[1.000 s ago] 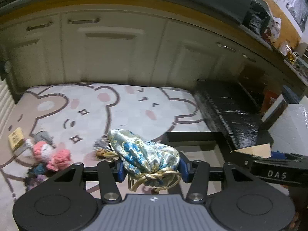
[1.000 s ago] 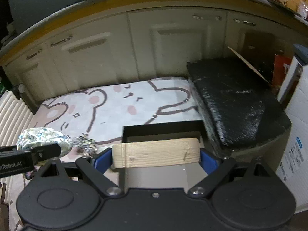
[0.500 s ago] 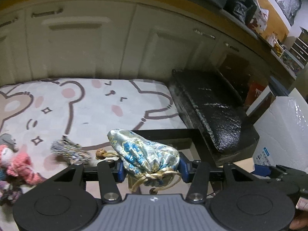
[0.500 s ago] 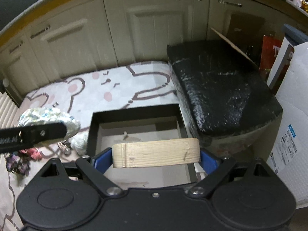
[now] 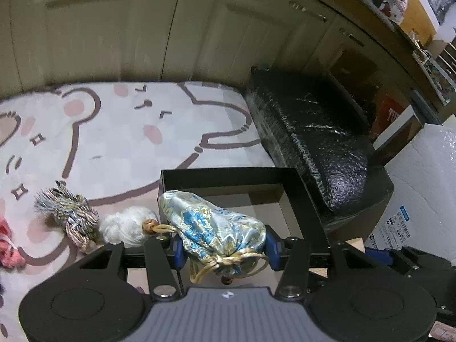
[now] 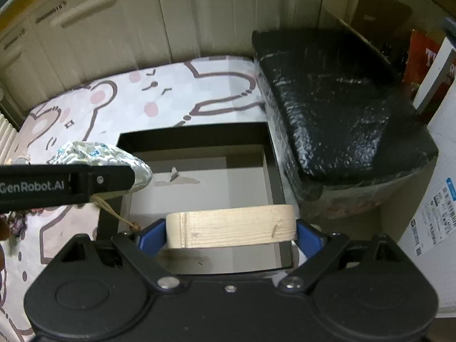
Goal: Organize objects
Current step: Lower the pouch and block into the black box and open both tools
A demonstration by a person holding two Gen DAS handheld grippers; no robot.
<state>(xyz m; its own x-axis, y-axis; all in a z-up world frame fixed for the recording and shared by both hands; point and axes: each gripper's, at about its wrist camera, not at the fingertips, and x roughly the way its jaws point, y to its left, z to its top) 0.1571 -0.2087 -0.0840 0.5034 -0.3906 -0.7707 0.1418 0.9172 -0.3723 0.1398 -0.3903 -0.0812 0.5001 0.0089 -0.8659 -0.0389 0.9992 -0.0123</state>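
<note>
My left gripper (image 5: 223,249) is shut on a silky blue-and-gold drawstring pouch (image 5: 211,225), held over the near left corner of an open black box (image 5: 228,175). The same pouch (image 6: 102,156) and the left gripper's finger (image 6: 65,186) show at the left of the right wrist view. My right gripper (image 6: 230,235) is shut on a pale wooden block (image 6: 230,229) that spans its blue pads, above the near side of the black box (image 6: 193,134). The box's grey floor holds nothing but a small scrap.
The box stands on a bear-print mat (image 5: 114,131). A rope toy (image 5: 68,213), a white fluffy ball (image 5: 128,226) and a pink toy (image 5: 8,248) lie left of it. A black wrapped cushion (image 6: 336,99) sits to the right, cream cabinet doors (image 6: 142,20) behind, a white carton (image 6: 436,205) at far right.
Both grippers have come down and forward toward the black box, each keeping its load. The box now fills more of both views, and the pouch hangs over its corner.
</note>
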